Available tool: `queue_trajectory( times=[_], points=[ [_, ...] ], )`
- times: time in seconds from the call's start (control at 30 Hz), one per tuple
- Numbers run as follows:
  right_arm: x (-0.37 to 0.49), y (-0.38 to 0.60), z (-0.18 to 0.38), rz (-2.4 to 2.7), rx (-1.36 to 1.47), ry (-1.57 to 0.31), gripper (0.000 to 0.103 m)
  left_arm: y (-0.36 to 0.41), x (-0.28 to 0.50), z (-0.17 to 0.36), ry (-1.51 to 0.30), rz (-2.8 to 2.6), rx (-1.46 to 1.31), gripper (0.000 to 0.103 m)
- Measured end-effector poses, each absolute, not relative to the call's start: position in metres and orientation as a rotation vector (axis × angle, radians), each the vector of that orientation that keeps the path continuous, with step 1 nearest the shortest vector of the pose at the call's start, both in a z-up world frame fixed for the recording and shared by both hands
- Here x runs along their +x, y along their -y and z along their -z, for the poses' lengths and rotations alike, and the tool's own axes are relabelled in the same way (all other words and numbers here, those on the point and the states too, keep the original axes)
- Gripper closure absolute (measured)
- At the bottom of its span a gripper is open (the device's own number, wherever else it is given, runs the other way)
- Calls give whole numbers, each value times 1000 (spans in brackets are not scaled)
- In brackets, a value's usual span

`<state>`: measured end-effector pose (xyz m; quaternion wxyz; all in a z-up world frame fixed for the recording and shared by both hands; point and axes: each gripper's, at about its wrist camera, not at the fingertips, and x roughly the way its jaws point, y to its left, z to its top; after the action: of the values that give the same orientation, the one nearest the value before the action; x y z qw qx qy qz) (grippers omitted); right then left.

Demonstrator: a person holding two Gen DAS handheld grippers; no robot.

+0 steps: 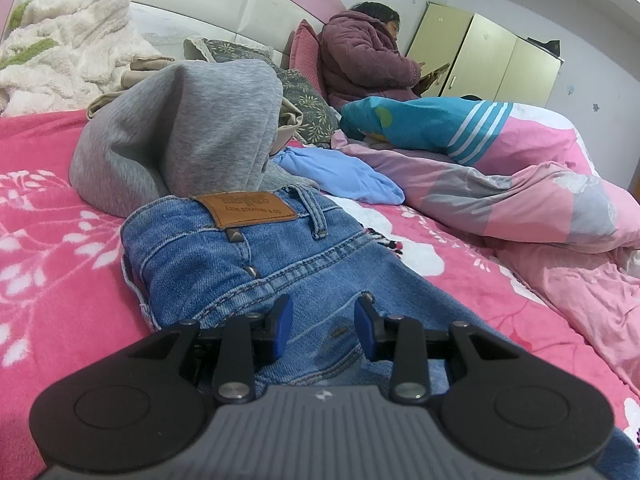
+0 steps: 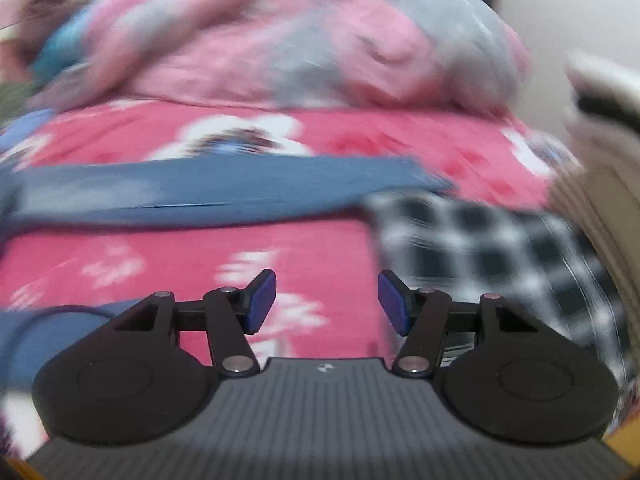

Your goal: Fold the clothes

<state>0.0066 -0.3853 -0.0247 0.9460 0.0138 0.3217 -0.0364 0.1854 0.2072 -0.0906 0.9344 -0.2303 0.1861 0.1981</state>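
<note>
Blue jeans [image 1: 248, 264] with a brown leather waist patch [image 1: 244, 209] lie on the pink flowered blanket [image 1: 44, 264]. My left gripper [image 1: 323, 326] hovers open just over the seat of the jeans, its blue pads [image 1: 285, 320] apart with denim showing between them. The right wrist view is motion-blurred: a jeans leg [image 2: 208, 192] stretches across the blanket ahead, and my right gripper [image 2: 326, 304] is open with nothing between its fingers, above bare pink blanket [image 2: 192, 256].
A grey sweatshirt [image 1: 180, 132], light blue garment [image 1: 340, 172] and pink quilt [image 1: 540, 208] lie behind the jeans. A person in a maroon jacket [image 1: 364, 60] sits by the headboard. A black-and-white checked cloth [image 2: 500, 248] lies at right.
</note>
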Motion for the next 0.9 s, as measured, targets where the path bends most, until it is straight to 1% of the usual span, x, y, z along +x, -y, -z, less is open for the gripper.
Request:
queue_trajectory(
  times=[0.1,0.13,0.17,0.23,0.37,0.47,0.57,0.7,0.73,0.77,0.8,0.83,0.87,0.9],
  points=[
    [-18,360,-1,-58,54,-599,46,-207,186,90,-382,-406,-470,67],
    [-26,352,-10,-102,62,-579,45,-207,186,90,-382,-406,-470,67],
    [-35,343,-18,-145,71,-560,41,-208,186,90,-382,-405,-471,67],
    [-39,323,-25,-242,63,-557,40,-208,185,90,-381,-404,-472,67],
    [-30,275,-1,-393,-25,-651,40,-208,185,91,-380,-404,-472,67],
    [-30,231,20,-536,-77,-689,40,-208,185,91,-380,-403,-470,67],
    [-38,184,37,-683,-165,-666,40,-208,186,91,-379,-402,-471,67],
    [-43,140,66,-732,-342,-629,41,-208,185,91,-378,-401,-472,67],
    [-41,132,75,-727,-383,-639,45,-208,185,91,-378,-400,-473,67],
    [-36,129,82,-713,-412,-656,66,-208,185,91,-378,-400,-473,67],
    [-32,131,82,-699,-401,-659,75,-208,185,91,-377,-400,-474,67],
    [-28,134,79,-688,-376,-657,94,-208,185,91,-377,-400,-473,67],
    [-24,138,74,-674,-355,-654,98,-208,185,92,-378,-401,-473,67],
    [-22,145,64,-660,-325,-636,99,-209,185,92,-378,-400,-473,67]
  ],
)
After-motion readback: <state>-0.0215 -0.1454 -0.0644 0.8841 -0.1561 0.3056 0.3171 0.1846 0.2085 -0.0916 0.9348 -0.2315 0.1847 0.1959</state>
